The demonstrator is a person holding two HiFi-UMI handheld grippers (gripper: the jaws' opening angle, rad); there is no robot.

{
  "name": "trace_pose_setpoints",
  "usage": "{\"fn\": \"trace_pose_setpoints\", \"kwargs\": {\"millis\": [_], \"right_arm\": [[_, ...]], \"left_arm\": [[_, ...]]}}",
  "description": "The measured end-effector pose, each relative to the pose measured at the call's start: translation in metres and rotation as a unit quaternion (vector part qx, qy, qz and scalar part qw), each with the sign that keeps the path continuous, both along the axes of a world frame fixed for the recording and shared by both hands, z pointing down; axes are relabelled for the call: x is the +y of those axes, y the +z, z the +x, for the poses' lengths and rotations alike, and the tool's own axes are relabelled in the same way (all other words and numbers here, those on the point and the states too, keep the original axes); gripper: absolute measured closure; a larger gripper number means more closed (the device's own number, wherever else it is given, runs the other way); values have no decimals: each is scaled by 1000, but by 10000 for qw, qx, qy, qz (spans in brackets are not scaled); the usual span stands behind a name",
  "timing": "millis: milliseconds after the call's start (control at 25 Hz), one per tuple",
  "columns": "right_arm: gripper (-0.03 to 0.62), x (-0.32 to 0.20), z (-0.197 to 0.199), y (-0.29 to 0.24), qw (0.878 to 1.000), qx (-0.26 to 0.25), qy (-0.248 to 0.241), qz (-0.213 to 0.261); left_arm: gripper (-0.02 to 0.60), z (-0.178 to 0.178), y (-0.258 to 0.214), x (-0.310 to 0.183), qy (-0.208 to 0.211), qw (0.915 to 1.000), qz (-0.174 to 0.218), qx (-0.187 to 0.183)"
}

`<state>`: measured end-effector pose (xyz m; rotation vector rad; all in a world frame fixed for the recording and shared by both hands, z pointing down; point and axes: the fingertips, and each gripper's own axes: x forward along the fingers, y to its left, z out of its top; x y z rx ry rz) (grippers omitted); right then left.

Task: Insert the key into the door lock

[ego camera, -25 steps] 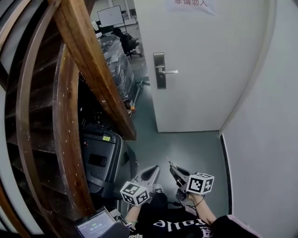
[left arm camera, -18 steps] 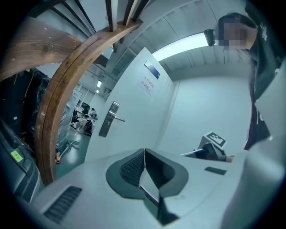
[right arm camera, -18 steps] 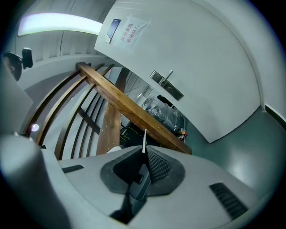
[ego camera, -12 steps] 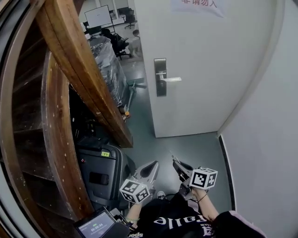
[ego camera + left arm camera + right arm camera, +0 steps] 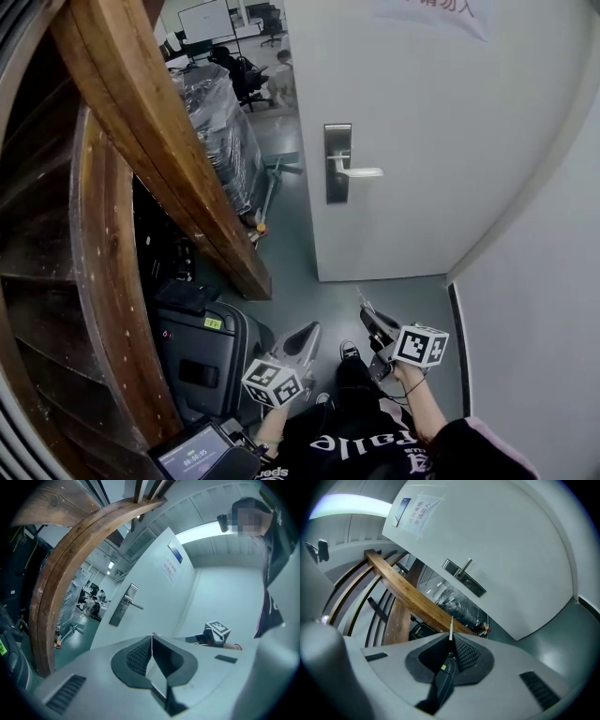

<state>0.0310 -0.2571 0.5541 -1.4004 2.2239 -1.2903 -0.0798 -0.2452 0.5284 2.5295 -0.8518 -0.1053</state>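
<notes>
While both tongs hang low in front of the person, the right tongs are closed on the key. Its thin metal blade stands out beyond the tips. Its black head lies behind the pads and carries a small yellow-green label, the print too small to read. The left tongs are also closed, pad against pad, and nothing shows between them.

The white door stands ahead of the right tongs, well apart from the tip of the key. On it, the metal lock plate with its lever handle is ahead of the right tongs and a little to their left. The keyhole itself is too small to make out.

Higher on the door is a paper sign with red characters, too blurred to read; in the head view the top edge cuts it. Just beside it hangs a small blue plate.

To the left of the left tongs stands a black machine with a small yellow-green label, not readable. Behind the left tongs, near the person, a small screen shows digits that I cannot read surely. The black shirt has white letters, partly hidden. A wooden beam slopes ahead and left of the left tongs.
</notes>
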Motion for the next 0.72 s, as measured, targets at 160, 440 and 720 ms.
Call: {"fn": "trace_pose_setpoints", "kwargs": {"millis": [160,440,720], "right_arm": [[559,-59,16,0,9999,19,-140,52],[559,-170,40,-4,9987,124,-455,166],[559,-268,55,9,9991,-315,-268,-18]], "left_arm": [[572,5,-2,-50,-315,9995,55,-30],[572,30,-10,-120,-621,9979,165,-98],[572,41,-10,-159,-887,9958,161,-170]]}}
